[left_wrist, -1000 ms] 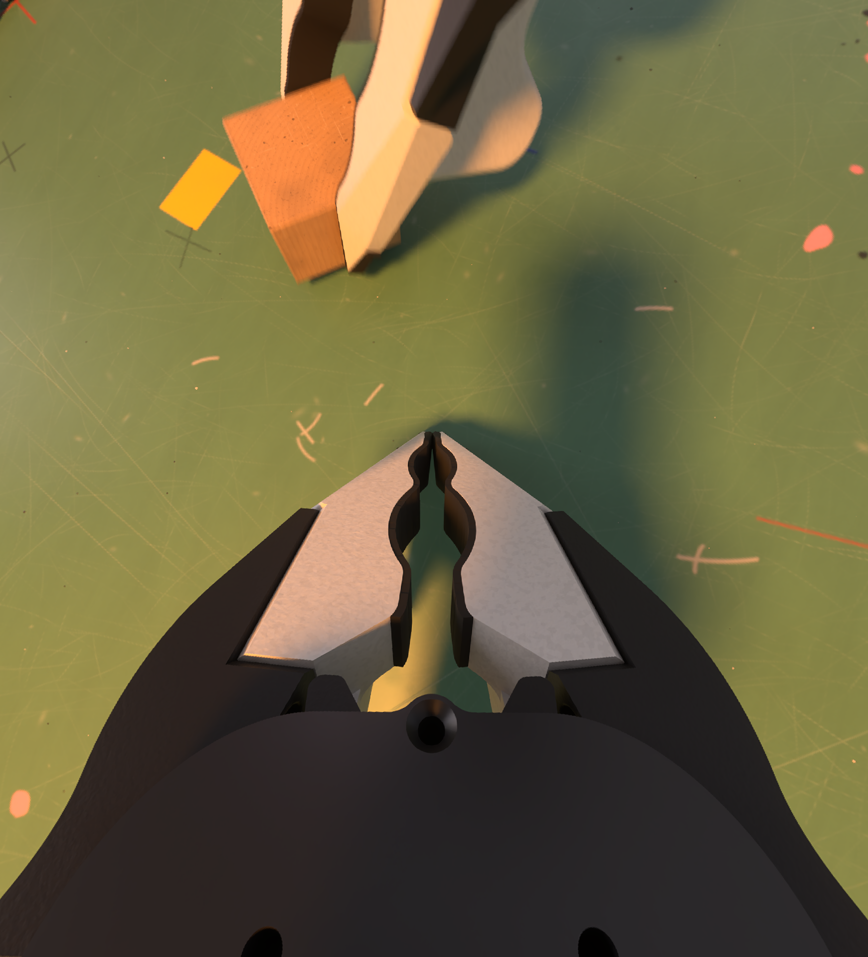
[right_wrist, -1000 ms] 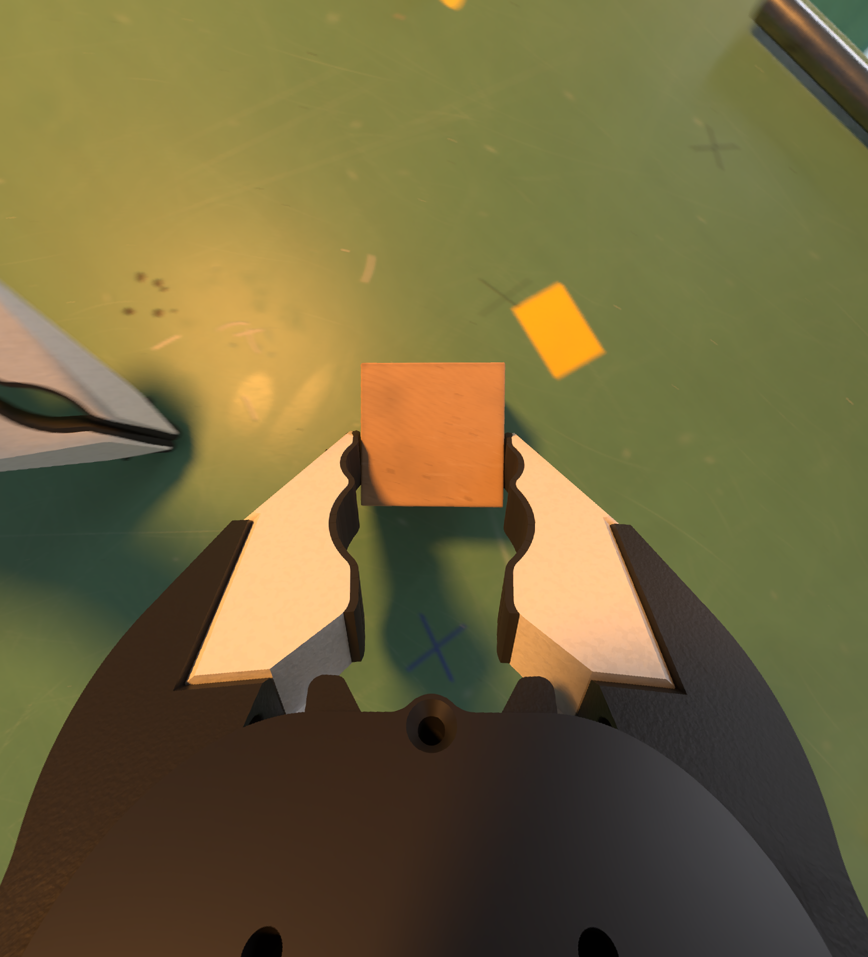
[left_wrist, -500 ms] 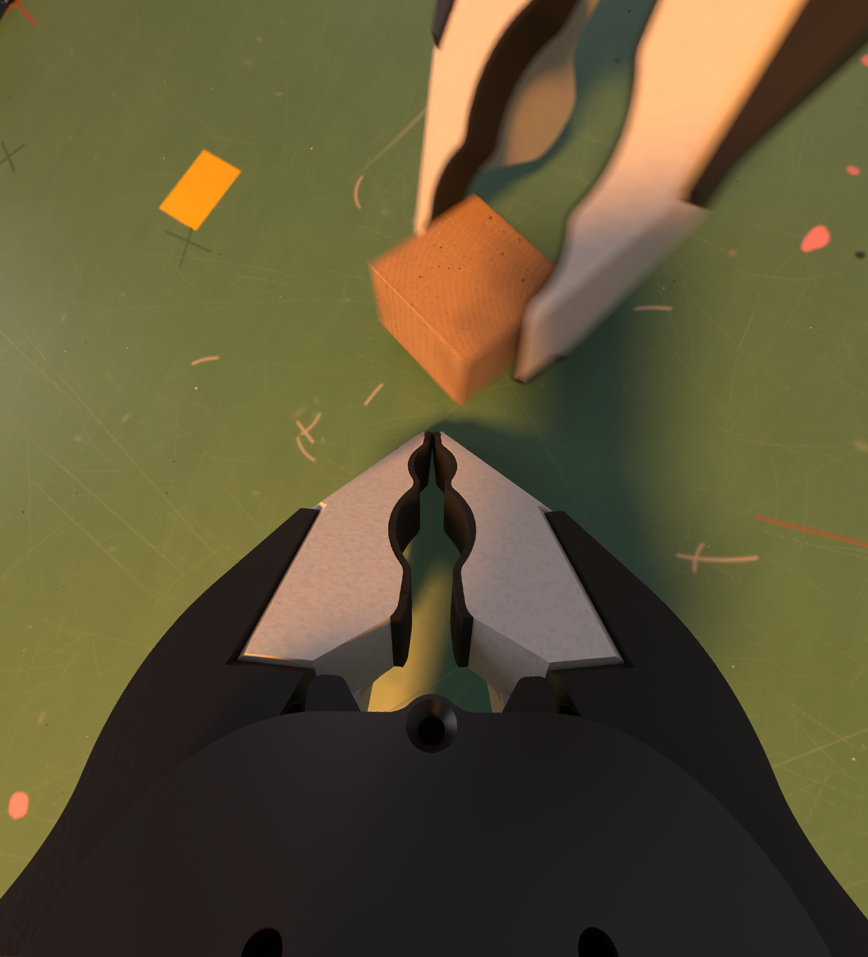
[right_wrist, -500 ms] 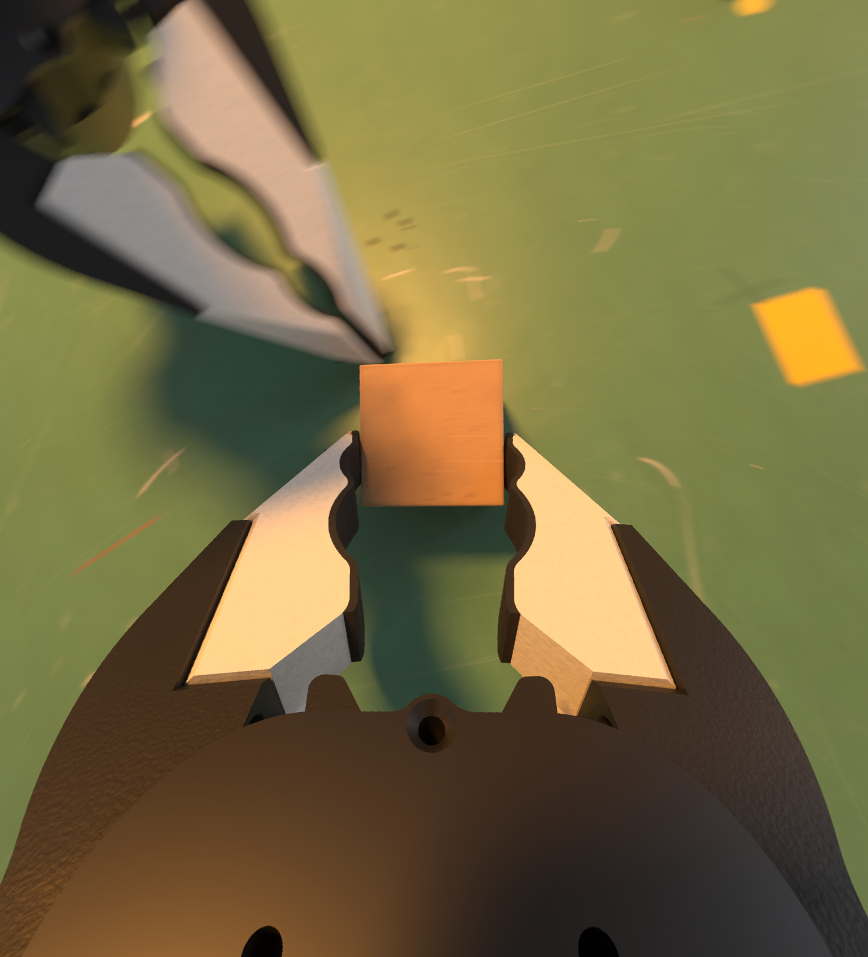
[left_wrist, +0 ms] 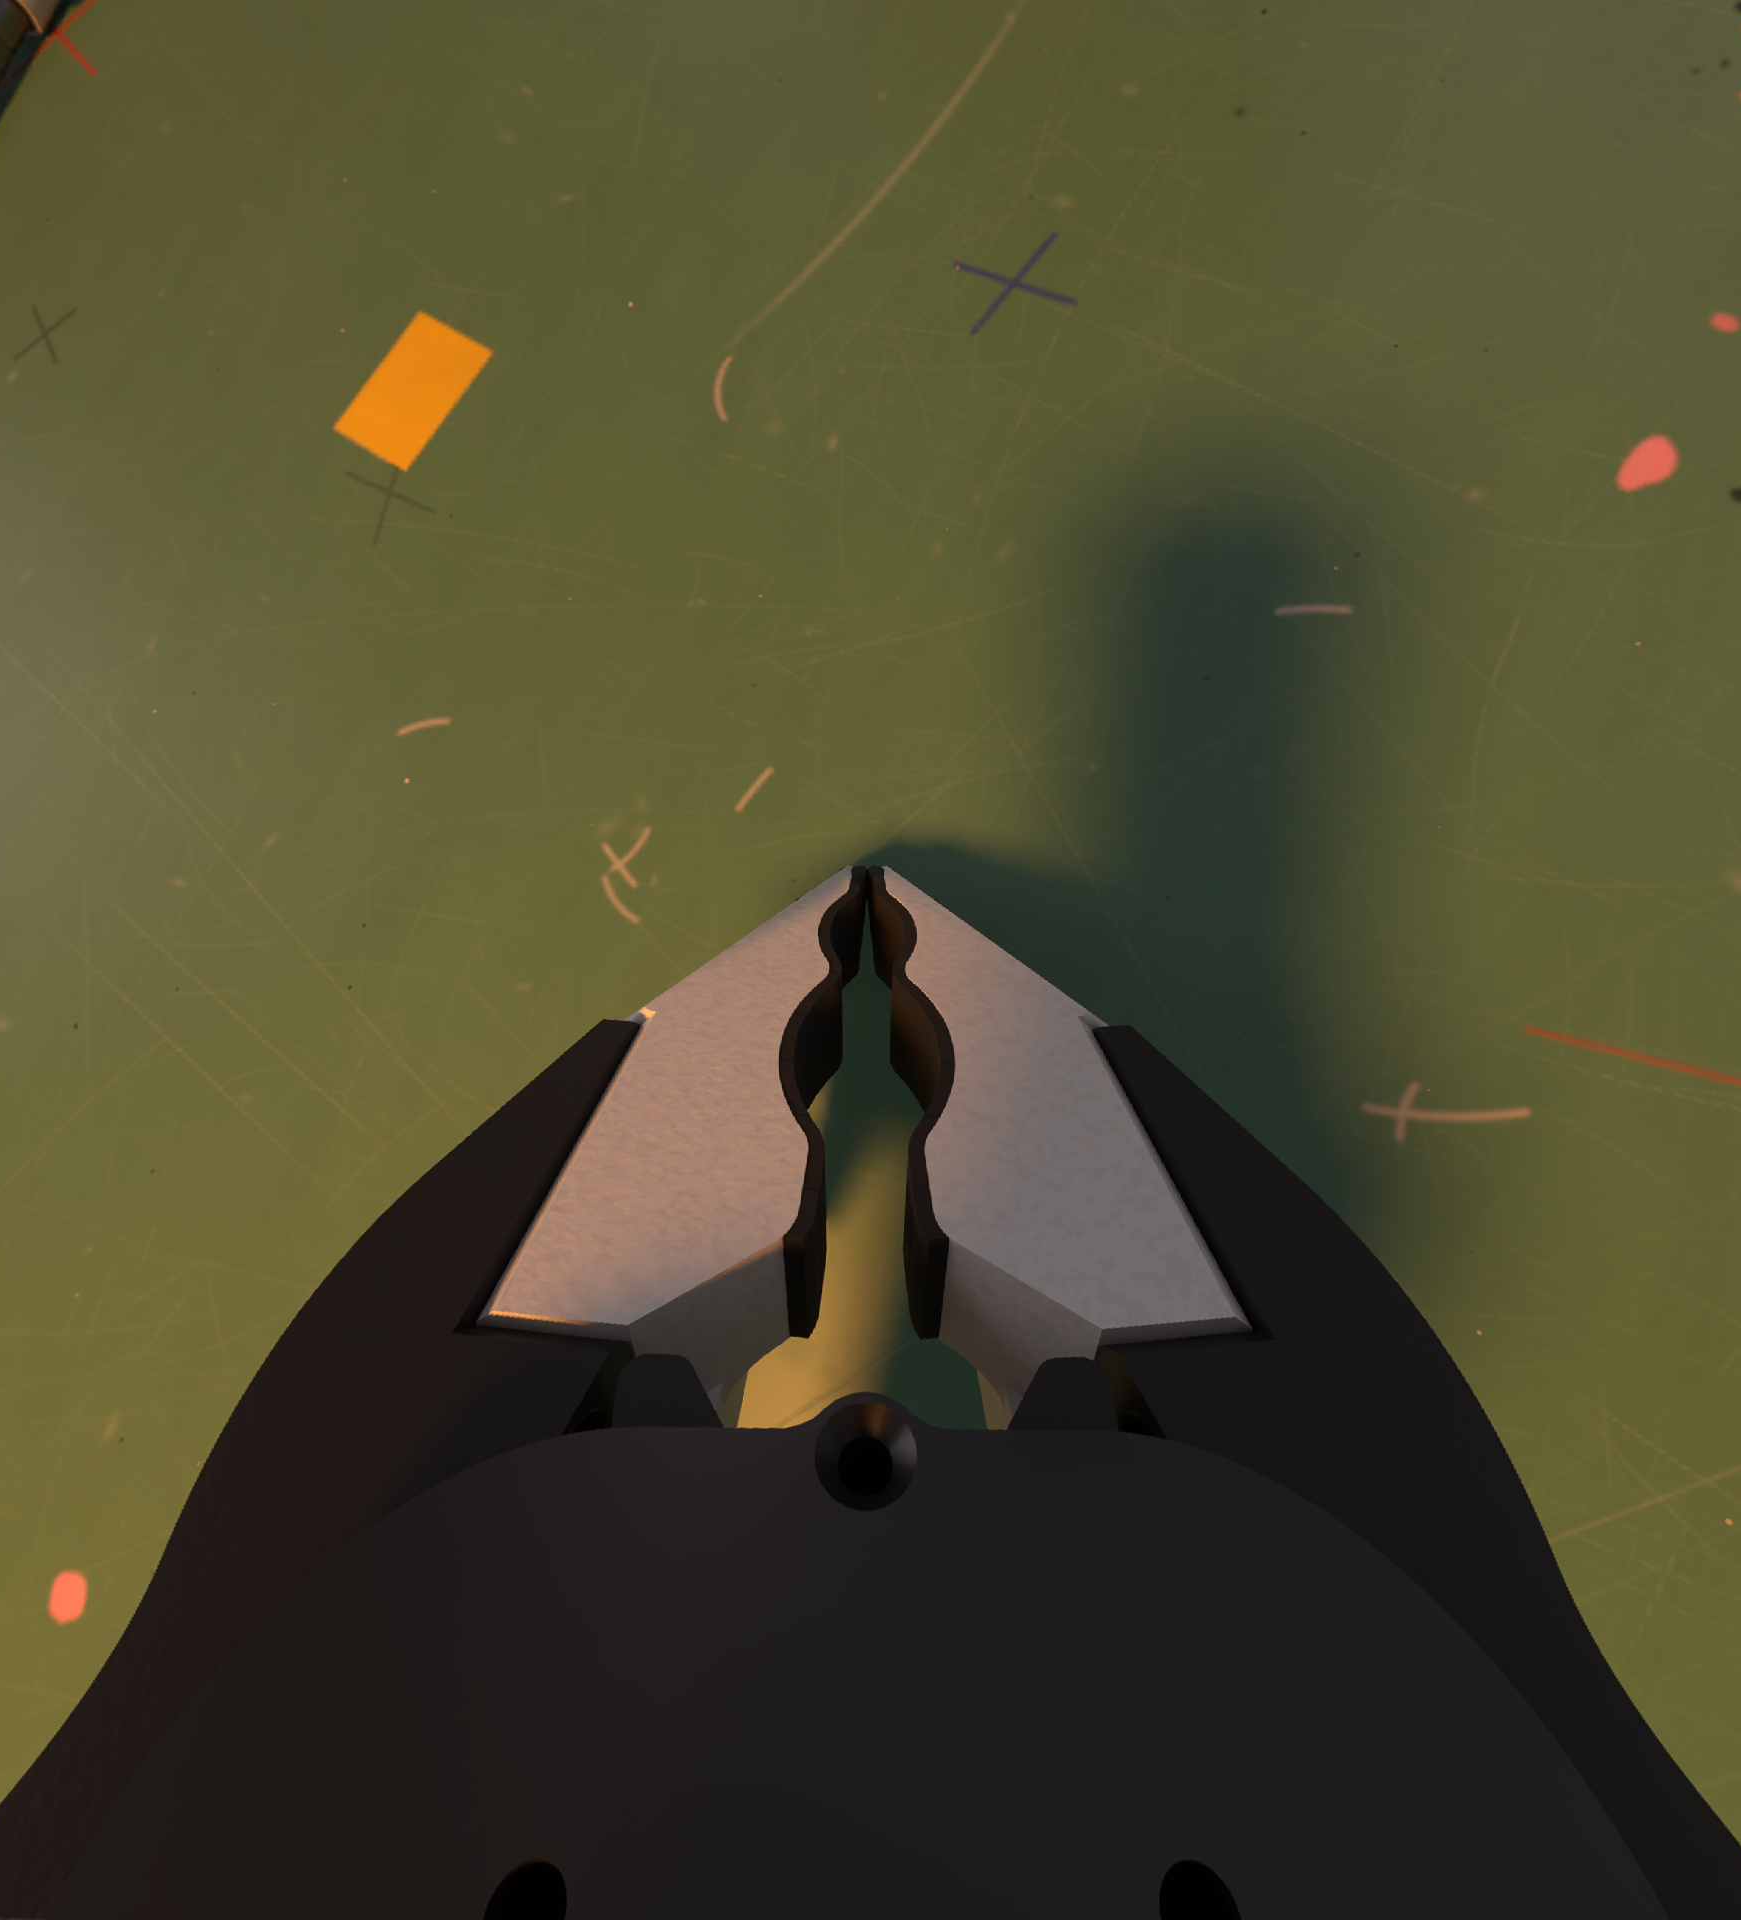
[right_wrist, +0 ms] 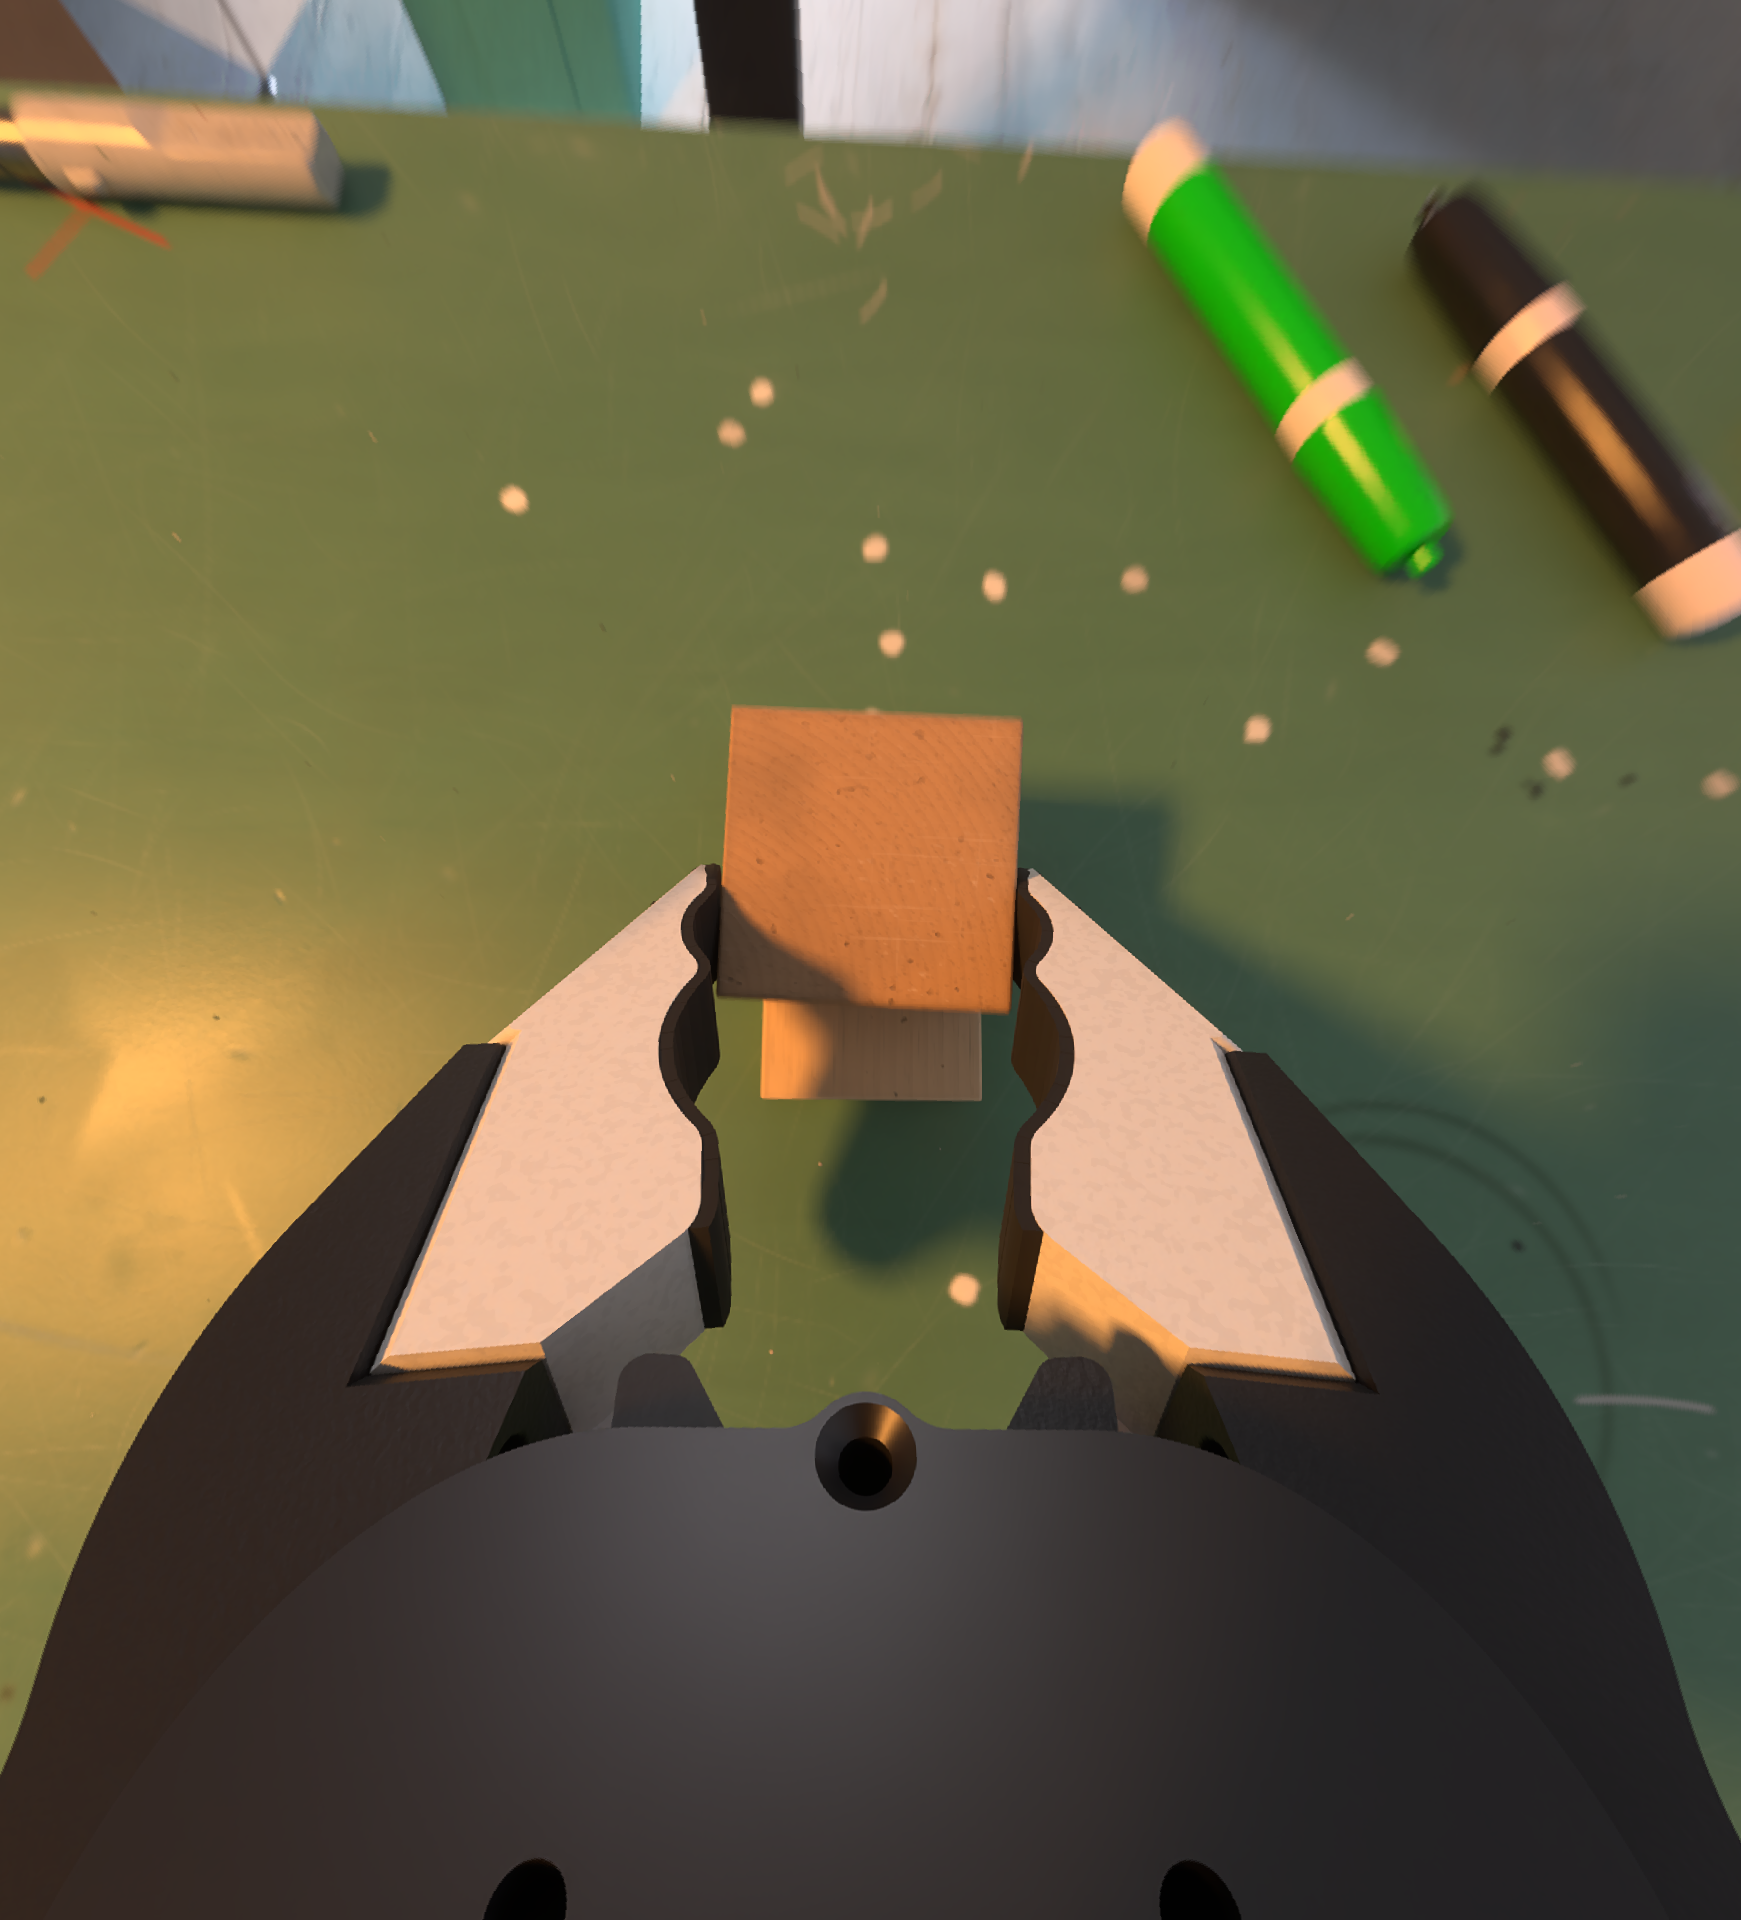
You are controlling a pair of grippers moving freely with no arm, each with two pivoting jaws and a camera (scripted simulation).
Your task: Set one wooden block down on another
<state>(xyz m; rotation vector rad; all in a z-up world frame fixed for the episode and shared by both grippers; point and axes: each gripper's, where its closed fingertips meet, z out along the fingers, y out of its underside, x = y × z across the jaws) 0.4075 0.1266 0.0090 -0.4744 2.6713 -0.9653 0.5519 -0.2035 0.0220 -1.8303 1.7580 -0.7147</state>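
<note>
Orange-brown wood filled the middle of the right wrist view: the right tool [right_wrist: 866,935] was clamped on a wooden block [right_wrist: 871,857], its pale fingers [right_wrist: 575,1122] pressing the block's left and right faces near the tips. Just beneath and slightly nearer sat a second, paler block [right_wrist: 871,1055] on the green desk [right_wrist: 326,623], only its near face showing; whether the two were touching could not be told.

To finish well, the held block probably needed squaring over the lower one so its edges lined up, then an easy straight descent until it sat flat, and only then a release, with the fingers parting evenly so neither dragged the top block sideways.

Both blocks looked like plain cubes with sharp edges and fine grain, likely to slide little once seated. Far right lay a glossy green marker [right_wrist: 1281,353] and a black marker [right_wrist: 1593,416], each with pale bands, both rounded and apt to roll. A pale bar [right_wrist: 180,156] lay at the far left.

Meanwhile the left tool [left_wrist: 866,873] was closed on nothing, tips meeting above the scratched desk, with an orange patch [left_wrist: 414,390] far left.
</note>
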